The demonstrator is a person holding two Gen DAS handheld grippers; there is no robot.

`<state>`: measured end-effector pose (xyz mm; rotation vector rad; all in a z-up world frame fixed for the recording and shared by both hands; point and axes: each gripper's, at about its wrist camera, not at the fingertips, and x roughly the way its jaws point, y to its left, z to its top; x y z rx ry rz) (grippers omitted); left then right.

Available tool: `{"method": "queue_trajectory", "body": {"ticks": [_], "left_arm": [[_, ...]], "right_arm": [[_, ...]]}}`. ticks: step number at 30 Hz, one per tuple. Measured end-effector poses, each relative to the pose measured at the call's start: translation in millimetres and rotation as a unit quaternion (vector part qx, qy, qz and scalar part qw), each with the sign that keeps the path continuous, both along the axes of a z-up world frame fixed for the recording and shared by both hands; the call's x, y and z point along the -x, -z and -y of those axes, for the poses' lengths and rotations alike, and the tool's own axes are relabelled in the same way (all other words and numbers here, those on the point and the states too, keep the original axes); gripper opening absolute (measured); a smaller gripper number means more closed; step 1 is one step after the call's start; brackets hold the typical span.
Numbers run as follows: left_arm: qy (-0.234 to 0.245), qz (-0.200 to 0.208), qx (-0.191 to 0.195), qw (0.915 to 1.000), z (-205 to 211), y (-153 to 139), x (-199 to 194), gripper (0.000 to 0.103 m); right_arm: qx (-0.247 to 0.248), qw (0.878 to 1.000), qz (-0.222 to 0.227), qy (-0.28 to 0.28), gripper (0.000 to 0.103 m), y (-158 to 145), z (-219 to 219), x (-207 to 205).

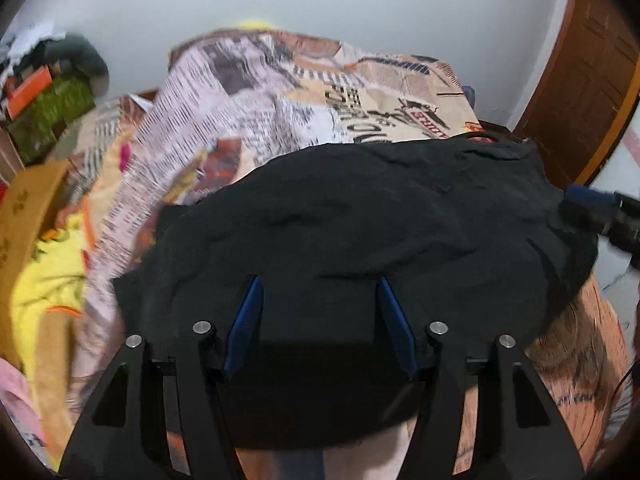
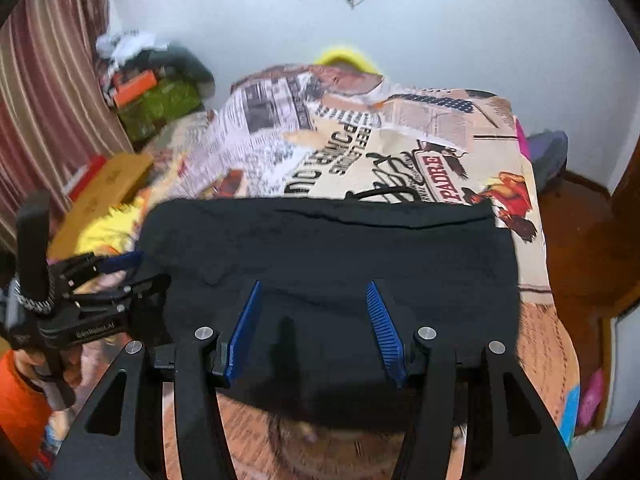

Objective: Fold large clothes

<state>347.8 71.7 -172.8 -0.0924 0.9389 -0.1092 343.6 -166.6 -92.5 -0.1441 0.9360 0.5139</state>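
A large black garment [image 1: 360,240] lies spread on a bed with a newspaper-print cover [image 1: 240,92]. It shows folded into a rough rectangle in the right wrist view [image 2: 340,256]. My left gripper [image 1: 318,284] is open and empty, its blue fingers [image 1: 246,320] just above the garment's near part. My right gripper [image 2: 314,288] is open and empty over the garment's near edge. The left gripper also shows at the garment's left edge in the right wrist view [image 2: 120,276]. The right gripper's tip shows at the garment's right edge in the left wrist view [image 1: 600,208].
Yellow cloth [image 1: 48,280] and a brown cardboard box [image 1: 28,208] lie left of the garment. A pile of clutter [image 2: 152,88] stands at the far left by a striped curtain [image 2: 48,100]. A wooden door [image 1: 580,80] is at the right. The floor [image 2: 576,240] lies beyond the bed's right edge.
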Motion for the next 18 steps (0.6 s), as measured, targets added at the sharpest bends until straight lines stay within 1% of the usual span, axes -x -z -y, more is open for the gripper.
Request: {"method": "queue_trajectory", "body": {"ticks": [1,2,3,5,6,8,10,12,14,16,18], "left_arm": [[-0.001,-0.004,0.01,0.9999,0,5,-6,0.069],[-0.001,-0.005,0.018,0.9998,0,9,-11,0.077],[-0.003,-0.005,0.023,0.9997,0,13,-17,0.08],[-0.003,-0.001,0.018,0.9998,3,17,-23,0.087],[-0.004,0.0,0.012,0.9999,5,21,-27,0.088],[-0.007,0.003,0.012,0.9999,8,26,-32,0.094],[-0.014,0.004,0.02,0.9997,8,30,-34,0.096],[-0.02,0.007,0.023,0.9995,8,31,-31,0.096],[-0.02,0.007,0.018,0.9996,10,30,-24,0.096],[-0.018,0.005,0.01,0.9998,12,29,-16,0.096],[-0.015,0.003,0.0,0.9999,14,27,-6,0.096]], "right_arm": [[0.01,1.0,0.001,-0.003,0.05,5,-4,-2],[0.021,1.0,0.003,-0.005,0.05,10,-8,-4],[0.033,0.999,0.004,-0.008,0.05,17,-13,-5],[0.047,0.999,0.005,-0.014,0.05,25,-16,-5],[0.047,0.999,0.005,-0.013,0.051,30,-17,-7],[0.042,0.999,0.003,-0.012,0.055,31,-14,-7],[0.038,0.999,0.002,-0.017,0.055,33,-12,-6],[0.046,0.999,0.007,-0.022,0.056,32,-11,-1],[0.052,0.998,0.009,-0.02,0.063,33,-8,5],[0.054,0.998,0.003,-0.018,0.067,35,-2,9],[0.047,0.999,-0.005,-0.012,0.068,34,6,13]]}}
